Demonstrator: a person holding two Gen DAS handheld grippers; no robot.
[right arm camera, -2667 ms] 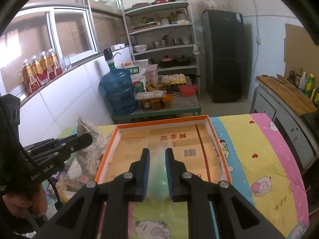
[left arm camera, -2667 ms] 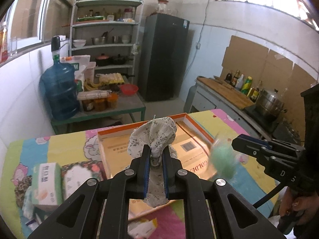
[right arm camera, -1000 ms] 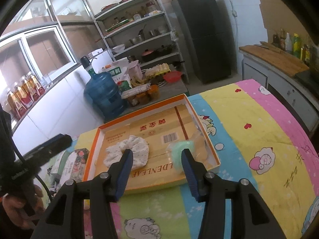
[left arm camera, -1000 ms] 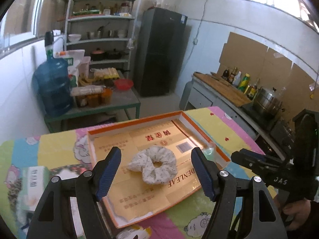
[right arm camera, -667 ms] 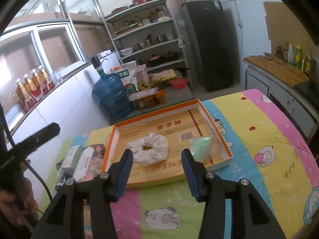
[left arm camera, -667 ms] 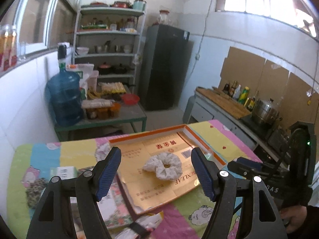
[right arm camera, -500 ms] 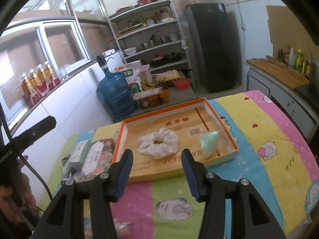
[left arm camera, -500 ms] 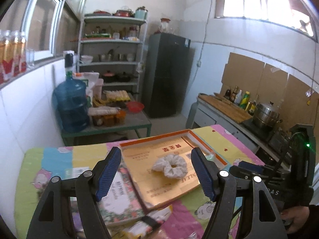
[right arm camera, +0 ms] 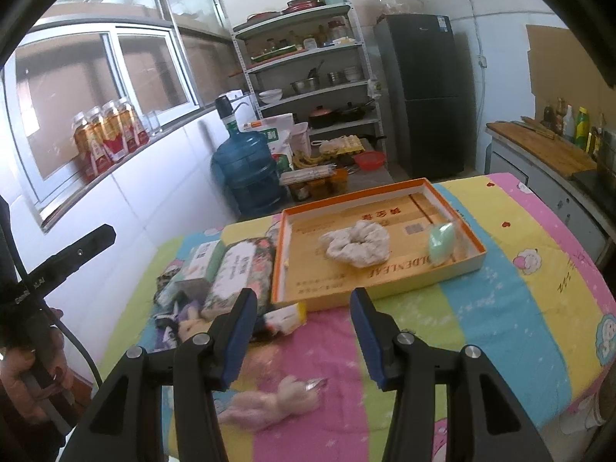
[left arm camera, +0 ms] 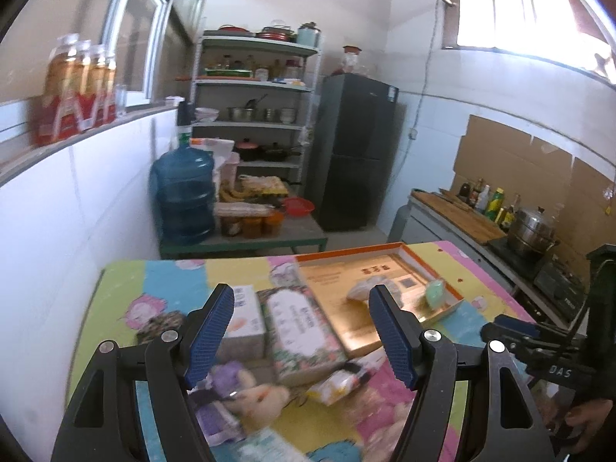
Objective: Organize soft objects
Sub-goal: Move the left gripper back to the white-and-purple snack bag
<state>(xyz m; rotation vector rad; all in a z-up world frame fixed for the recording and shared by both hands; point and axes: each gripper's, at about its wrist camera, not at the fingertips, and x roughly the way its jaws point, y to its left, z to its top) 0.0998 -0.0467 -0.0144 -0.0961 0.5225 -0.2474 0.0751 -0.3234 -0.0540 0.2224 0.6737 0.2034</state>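
Kitchen table (right arm camera: 500, 308); blurred pink plush (right arm camera: 269, 404) (shape unclear) near grippers

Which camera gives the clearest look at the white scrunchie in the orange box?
The right wrist view: the white scrunchie lies fully visible in the orange box, ring shape clear. In the left wrist view, the left gripper's finger partly hides it.

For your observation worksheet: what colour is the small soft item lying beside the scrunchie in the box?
Pale mint green, clearest in the right wrist view.
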